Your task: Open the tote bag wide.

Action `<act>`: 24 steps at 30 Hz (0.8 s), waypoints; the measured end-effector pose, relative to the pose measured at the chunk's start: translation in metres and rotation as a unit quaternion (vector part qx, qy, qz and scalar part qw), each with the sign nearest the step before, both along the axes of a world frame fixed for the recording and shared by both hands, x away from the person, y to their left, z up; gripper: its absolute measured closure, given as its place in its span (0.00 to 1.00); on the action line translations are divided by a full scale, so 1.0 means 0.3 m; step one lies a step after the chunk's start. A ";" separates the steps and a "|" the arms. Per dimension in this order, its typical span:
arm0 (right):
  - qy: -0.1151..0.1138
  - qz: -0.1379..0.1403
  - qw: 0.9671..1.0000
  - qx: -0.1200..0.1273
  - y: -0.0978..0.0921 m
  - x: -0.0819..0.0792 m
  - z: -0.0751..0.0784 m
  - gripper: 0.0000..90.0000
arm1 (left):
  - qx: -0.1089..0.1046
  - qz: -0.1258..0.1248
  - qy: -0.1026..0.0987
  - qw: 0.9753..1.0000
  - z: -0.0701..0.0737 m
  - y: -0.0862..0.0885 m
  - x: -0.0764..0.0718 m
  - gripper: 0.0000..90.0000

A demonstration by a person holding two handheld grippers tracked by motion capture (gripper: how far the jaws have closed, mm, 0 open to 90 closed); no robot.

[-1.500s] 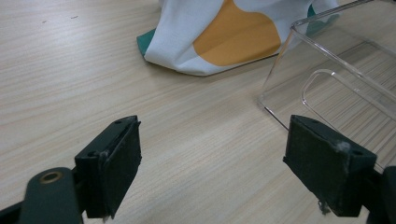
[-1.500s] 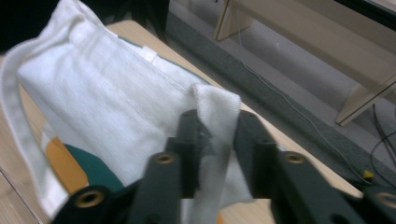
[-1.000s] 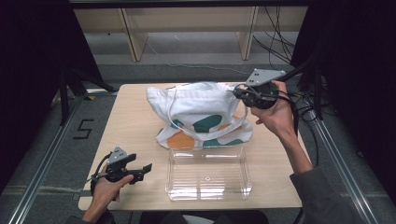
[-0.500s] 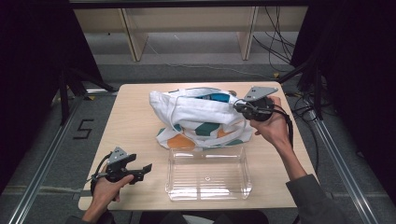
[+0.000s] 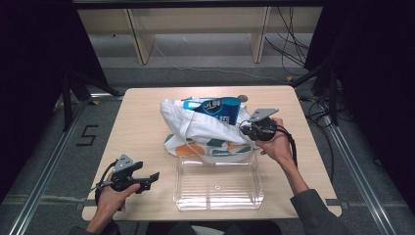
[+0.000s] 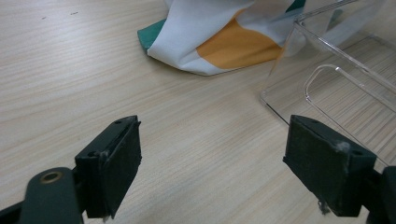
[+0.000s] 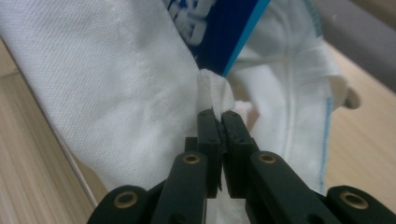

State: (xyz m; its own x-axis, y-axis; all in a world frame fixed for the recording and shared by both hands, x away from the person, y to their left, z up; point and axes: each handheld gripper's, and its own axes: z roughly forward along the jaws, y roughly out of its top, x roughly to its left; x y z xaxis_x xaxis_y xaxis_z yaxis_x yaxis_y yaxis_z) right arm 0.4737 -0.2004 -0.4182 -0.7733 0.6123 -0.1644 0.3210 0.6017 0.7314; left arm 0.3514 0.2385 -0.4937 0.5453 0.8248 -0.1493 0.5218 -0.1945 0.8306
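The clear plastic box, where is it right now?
In the high view, the clear plastic box sits at the table's near edge, just in front of the cloth bag, right of the left tool.

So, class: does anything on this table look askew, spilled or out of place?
The cloth bag lies slumped on its side, and a blue packet pokes out of its mouth. The right gripper pinches the bag's cloth. Nothing looks spilled or damaged.

Table [image 5: 142,127] with bag [image 5: 195,128], clear tray [image 5: 218,188]
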 end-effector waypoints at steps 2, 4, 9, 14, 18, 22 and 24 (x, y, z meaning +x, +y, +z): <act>0.016 0.008 1.000 -0.005 0.001 -0.002 -0.026 0.98 | 0.000 0.000 -0.001 1.000 0.000 0.000 0.001 0.20; 0.024 0.007 1.000 0.000 0.006 -0.003 -0.063 0.98 | 0.000 0.000 -0.001 1.000 0.000 -0.001 0.000 0.20; 0.059 0.010 0.998 0.001 0.006 0.017 -0.116 0.98 | 0.004 -0.001 -0.003 1.000 0.001 0.002 0.001 0.20; 0.087 0.012 0.996 0.010 0.001 0.033 -0.129 0.98 | 0.004 -0.001 -0.003 1.000 0.000 0.003 0.001 0.20; 0.112 0.004 0.994 0.009 0.000 0.041 -0.135 0.98 | 0.000 0.001 -0.003 1.000 0.002 0.003 0.002 0.20; 0.100 0.006 0.995 0.022 0.000 0.048 -0.143 0.95 | -0.003 0.001 -0.007 1.000 0.009 0.008 0.012 0.20; 0.098 0.008 0.994 0.039 -0.011 0.056 -0.140 0.89 | -0.014 0.004 -0.009 1.000 0.019 0.014 0.023 0.19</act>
State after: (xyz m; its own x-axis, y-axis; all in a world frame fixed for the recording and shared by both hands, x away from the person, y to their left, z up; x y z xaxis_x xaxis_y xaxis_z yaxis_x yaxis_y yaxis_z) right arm 0.4906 -0.2037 -0.4601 -0.7952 0.6051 0.0388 0.4537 0.5512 0.7002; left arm 0.3584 0.2427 -0.4880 0.5419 0.8245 -0.1632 0.5085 -0.1670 0.8447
